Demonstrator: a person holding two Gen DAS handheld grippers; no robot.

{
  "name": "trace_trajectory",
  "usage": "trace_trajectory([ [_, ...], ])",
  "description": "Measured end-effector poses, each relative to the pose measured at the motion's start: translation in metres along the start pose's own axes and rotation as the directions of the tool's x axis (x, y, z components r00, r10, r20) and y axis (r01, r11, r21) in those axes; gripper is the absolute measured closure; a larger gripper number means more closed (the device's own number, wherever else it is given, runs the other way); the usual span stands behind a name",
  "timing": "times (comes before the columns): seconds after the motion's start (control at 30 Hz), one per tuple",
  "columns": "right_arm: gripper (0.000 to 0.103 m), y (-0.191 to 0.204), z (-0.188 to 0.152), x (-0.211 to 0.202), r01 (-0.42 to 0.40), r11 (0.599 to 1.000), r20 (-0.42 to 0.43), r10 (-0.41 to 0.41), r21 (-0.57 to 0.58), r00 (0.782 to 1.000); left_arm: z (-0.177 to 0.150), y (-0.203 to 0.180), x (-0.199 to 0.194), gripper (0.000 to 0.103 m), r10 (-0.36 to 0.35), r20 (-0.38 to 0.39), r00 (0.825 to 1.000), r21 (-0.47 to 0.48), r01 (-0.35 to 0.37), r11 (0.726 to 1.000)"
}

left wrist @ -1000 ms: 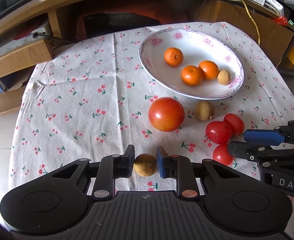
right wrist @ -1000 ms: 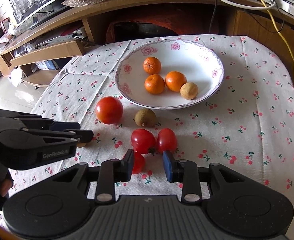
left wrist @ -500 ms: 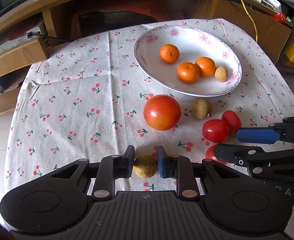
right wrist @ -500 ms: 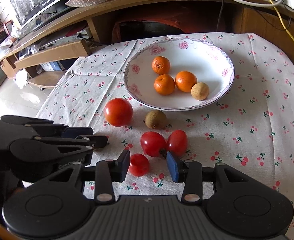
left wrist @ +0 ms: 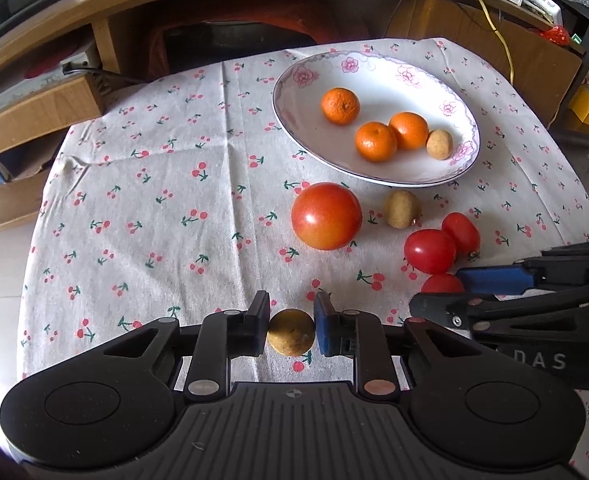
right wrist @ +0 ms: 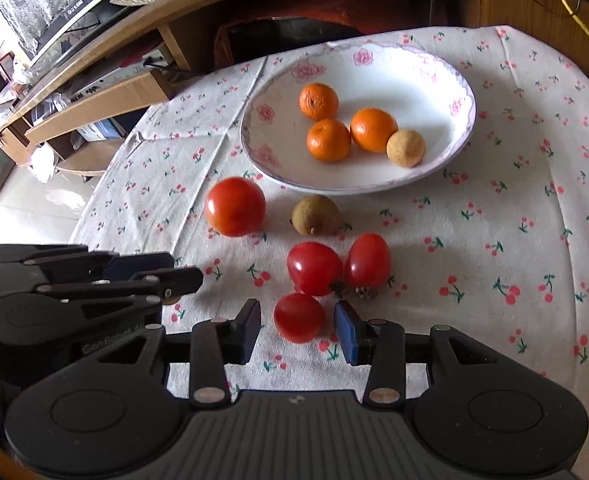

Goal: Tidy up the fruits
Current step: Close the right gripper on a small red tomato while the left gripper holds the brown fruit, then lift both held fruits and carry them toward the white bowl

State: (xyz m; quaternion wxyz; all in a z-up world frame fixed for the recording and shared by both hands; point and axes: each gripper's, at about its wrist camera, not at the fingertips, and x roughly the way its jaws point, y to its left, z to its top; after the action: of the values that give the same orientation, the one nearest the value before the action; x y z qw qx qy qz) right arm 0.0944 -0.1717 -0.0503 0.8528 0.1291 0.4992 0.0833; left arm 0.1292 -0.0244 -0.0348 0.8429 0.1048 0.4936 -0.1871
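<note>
cherry-print cloth [left wrist: 166,184] covers worktop. left tool [left wrist: 291,330] pinches a small brown fruit [left wrist: 291,332], seemingly just off the cloth. right tool [right wrist: 298,330] wide around small tomato [right wrist: 299,317]. plate [right wrist: 426,80] holds oranges.

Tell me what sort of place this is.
Probably a living room at home: a cherry-print tablecloth with a flowered bowl of fruit, a wooden cabinet behind, and cables trailing over it.
</note>
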Motion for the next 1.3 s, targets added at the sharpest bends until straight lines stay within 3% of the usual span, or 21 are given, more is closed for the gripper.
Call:
trace_trajectory([
  [0.17, 0.063, 0.006, 0.002, 0.003, 0.017, 0.999, -0.003, -0.017, -0.037, 1.000, 0.000, 0.000, 0.003, 0.072, 0.003, -0.008, 1.000, 0.003, -0.003, 1.000],
  [0.23, 0.073, 0.010, 0.000, 0.003, 0.048, 0.996, 0.002, -0.048, -0.073, 0.999, 0.000, 0.000, 0.004, 0.072, 0.008, -0.014, 1.000, 0.008, -0.008, 1.000],
  [0.5, 0.075, 0.022, -0.005, -0.001, 0.089, 0.982, 0.028, -0.085, -0.168, 0.996, -0.003, -0.006, 0.004, 0.072, 0.010, -0.015, 1.000, 0.032, -0.009, 0.999],
  [1.3, 0.075, 0.010, -0.042, -0.058, 0.139, 0.988, 0.063, -0.135, -0.067, 0.989, -0.023, -0.040, -0.029, 0.072, -0.032, 0.010, 0.999, 0.071, 0.031, 0.997],
])
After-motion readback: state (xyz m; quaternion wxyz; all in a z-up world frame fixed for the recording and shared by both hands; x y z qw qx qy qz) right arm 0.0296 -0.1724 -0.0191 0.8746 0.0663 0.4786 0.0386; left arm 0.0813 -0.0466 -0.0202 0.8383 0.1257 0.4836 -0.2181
